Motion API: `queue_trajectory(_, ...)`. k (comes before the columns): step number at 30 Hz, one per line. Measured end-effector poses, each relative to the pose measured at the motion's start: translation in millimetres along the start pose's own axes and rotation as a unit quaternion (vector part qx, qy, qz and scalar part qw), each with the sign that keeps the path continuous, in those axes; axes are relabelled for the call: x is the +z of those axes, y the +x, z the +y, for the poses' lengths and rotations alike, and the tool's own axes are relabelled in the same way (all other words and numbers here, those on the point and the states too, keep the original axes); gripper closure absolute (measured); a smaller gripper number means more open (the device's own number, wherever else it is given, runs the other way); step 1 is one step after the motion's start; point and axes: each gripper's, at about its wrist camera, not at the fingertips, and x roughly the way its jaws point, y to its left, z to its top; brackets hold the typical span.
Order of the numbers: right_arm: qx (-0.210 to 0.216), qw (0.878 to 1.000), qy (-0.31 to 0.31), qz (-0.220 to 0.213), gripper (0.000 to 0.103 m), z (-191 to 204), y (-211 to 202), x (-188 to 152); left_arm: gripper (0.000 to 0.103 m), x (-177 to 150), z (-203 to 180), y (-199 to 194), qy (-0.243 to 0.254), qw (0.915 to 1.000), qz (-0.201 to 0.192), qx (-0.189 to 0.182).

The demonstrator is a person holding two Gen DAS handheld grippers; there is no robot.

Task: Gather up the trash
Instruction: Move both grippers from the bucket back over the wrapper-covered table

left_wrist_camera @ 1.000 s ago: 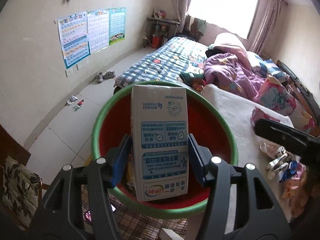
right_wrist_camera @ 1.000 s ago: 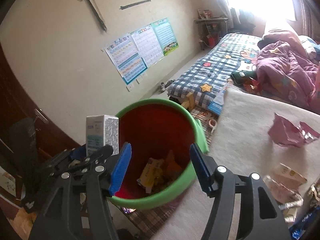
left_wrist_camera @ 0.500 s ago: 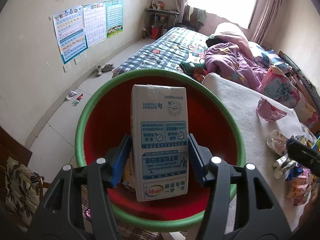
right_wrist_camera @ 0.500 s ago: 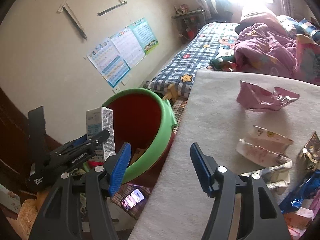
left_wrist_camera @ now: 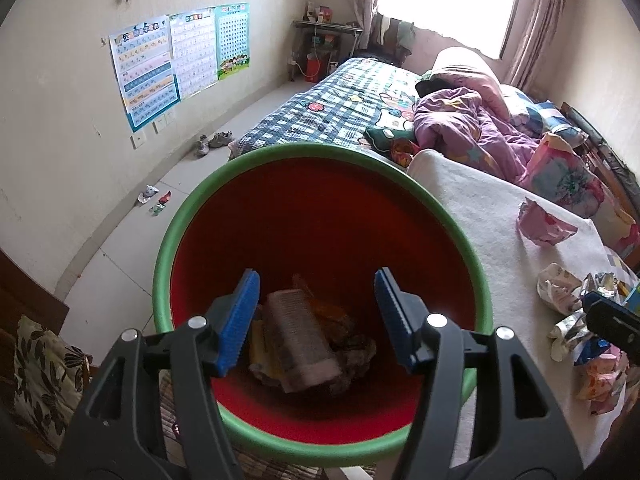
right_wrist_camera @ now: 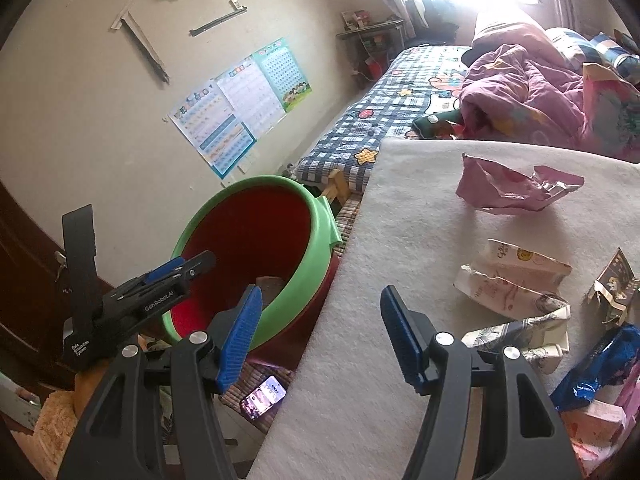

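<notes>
On my far left I see the posters (left_wrist_camera: 180, 64) on the wall and shoes (left_wrist_camera: 214, 142) on the floor below them. My left gripper (left_wrist_camera: 316, 320) hangs over the bin (left_wrist_camera: 320, 152), its blue pads spread wide and holding nothing. Between the pads, down at the bottom of the red inside of the bin, the carton (left_wrist_camera: 300, 352) lies tilted on top of other scraps; it looks blurred, so I cannot read its print. From my right camera the bin (right_wrist_camera: 312, 256) stands just beside the left edge of the white mat (right_wrist_camera: 360, 340), with a phone (right_wrist_camera: 264, 396) on the floor near its base. My right gripper (right_wrist_camera: 320, 336) is over the mat's left part, jaws wide apart and empty. Further right on the mat lies a pink wrapper (right_wrist_camera: 508, 188), on its own toward the far side. Nearer me and to the right sits a loose pile of trash: a white packet (right_wrist_camera: 516, 276), a crumpled sachet (right_wrist_camera: 528, 336), and a blue wrapper (right_wrist_camera: 600, 368) at the right edge. Beyond the mat I see the bed (right_wrist_camera: 384, 120) with a purple quilt (right_wrist_camera: 520, 80).
</notes>
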Motion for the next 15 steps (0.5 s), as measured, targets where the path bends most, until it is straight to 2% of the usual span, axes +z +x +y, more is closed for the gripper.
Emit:
queue_trajectory(7, -0.001, 1.0, -0.003, -0.005, 0.043, -4, -8, -1, 0.045, -1, -12, -21, -0.001, 0.9997, -0.02, -0.015)
queue_trajectory(15, -0.005, 1.0, -0.015, -0.016, 0.043, -16, -26, -1, 0.046, -7, -48, -36, 0.012, 0.9991, -0.029, -0.029)
